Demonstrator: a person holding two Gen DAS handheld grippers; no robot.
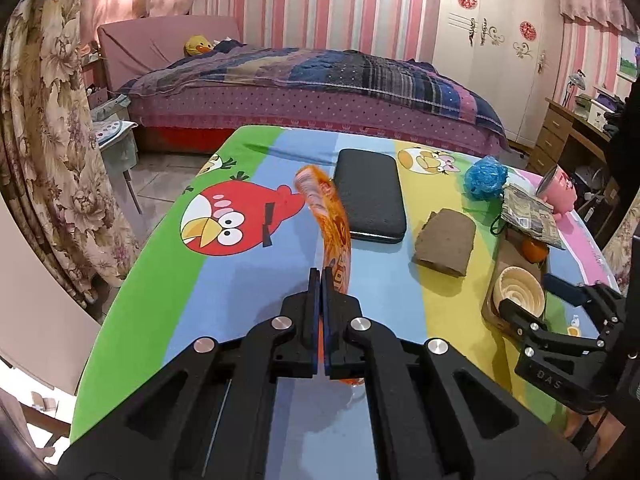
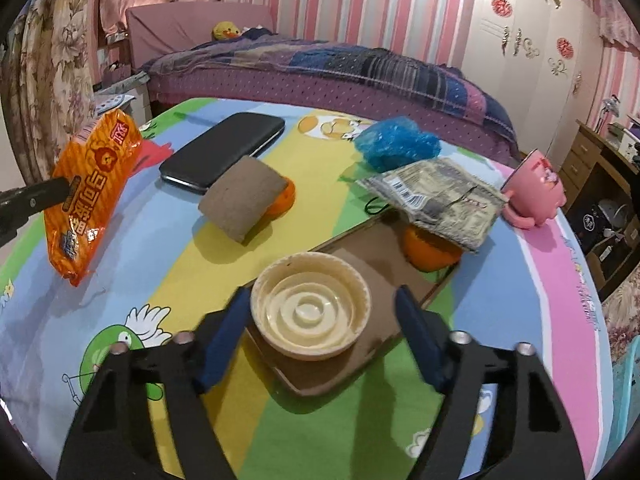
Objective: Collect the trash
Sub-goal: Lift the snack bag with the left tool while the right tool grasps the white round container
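From the left wrist view, my left gripper (image 1: 321,276) is clamped on the orange snack wrapper (image 1: 332,220), holding it clear above the table (image 1: 160,280) for carrying off. From the right wrist view, my right gripper (image 2: 320,340) stands half-wide, straddling the cream lid (image 2: 311,312) on the brown tray (image 2: 372,256); pads not touching. The wrapper looks crinkled, glossy, empty.

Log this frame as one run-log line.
left gripper: shut on orange snack wrapper, lifted | right gripper: open, straddling cream bowl on brown tray | stage: reaching for bowl
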